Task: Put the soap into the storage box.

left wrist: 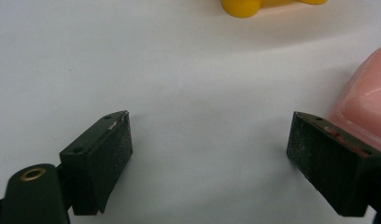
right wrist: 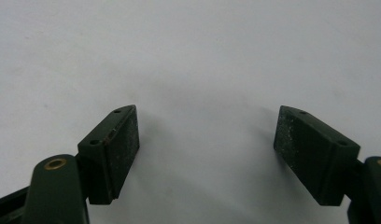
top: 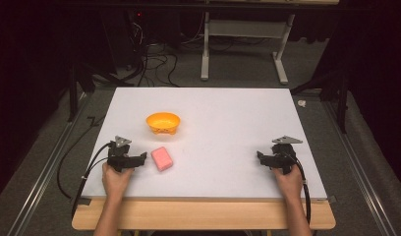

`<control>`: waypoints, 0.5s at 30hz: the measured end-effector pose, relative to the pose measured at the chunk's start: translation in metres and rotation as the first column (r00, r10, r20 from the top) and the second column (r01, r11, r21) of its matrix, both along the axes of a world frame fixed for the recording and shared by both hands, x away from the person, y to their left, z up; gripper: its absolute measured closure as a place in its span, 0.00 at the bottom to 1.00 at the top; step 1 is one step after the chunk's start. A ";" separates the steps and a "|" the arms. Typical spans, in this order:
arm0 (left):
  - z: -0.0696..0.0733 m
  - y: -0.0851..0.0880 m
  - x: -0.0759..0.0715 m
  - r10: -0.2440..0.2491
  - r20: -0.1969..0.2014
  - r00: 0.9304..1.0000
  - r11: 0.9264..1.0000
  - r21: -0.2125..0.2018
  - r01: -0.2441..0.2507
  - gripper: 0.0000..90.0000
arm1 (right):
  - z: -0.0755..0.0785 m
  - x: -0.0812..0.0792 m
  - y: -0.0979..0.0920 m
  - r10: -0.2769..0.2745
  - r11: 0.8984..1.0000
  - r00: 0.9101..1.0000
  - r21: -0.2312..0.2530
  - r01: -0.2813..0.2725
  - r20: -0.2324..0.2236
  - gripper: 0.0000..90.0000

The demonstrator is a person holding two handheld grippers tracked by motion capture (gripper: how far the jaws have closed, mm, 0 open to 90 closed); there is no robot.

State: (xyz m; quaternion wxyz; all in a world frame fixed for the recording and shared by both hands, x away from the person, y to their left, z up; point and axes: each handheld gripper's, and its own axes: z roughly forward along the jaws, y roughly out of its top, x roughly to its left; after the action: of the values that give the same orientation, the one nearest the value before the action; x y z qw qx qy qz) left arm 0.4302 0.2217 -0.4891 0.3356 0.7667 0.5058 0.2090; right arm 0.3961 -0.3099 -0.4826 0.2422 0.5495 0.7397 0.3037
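Note:
A pink rounded block (top: pixel 162 158) lies on the white table top (top: pixel 228 118), a little nearer than an orange bowl (top: pixel 163 122). My left gripper (top: pixel 141 157) rests on the table just left of the block, pointing toward it. In the left gripper view my left gripper (left wrist: pixel 209 140) is open over bare table. The pink block (left wrist: pixel 366 102) sits outside the right jaw, close against it, and the bowl (left wrist: pixel 254 5) shows at the top edge. My right gripper (top: pixel 261 157) rests at the right side of the table. In its own view my right gripper (right wrist: pixel 207 135) is open with nothing between the jaws.
The white top sits on a wooden table whose front edge (top: pixel 203 216) shows below the hands. Black cables (top: pixel 85 172) trail off the left side. Beyond the table stand a white frame's legs (top: pixel 204 54) and floor cables.

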 end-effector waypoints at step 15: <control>0.000 0.000 0.000 0.000 -0.003 1.000 1.000 -0.003 0.000 0.16 | 0.000 0.000 0.000 0.002 1.000 1.000 -0.001 -0.002 0.000 0.25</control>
State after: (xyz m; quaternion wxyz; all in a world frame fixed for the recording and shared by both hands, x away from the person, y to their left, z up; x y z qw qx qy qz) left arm 0.4306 0.2221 -0.4890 0.3359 0.7665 0.5066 0.2071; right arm 0.3962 -0.3102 -0.4826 0.2421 0.5488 0.7403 0.3036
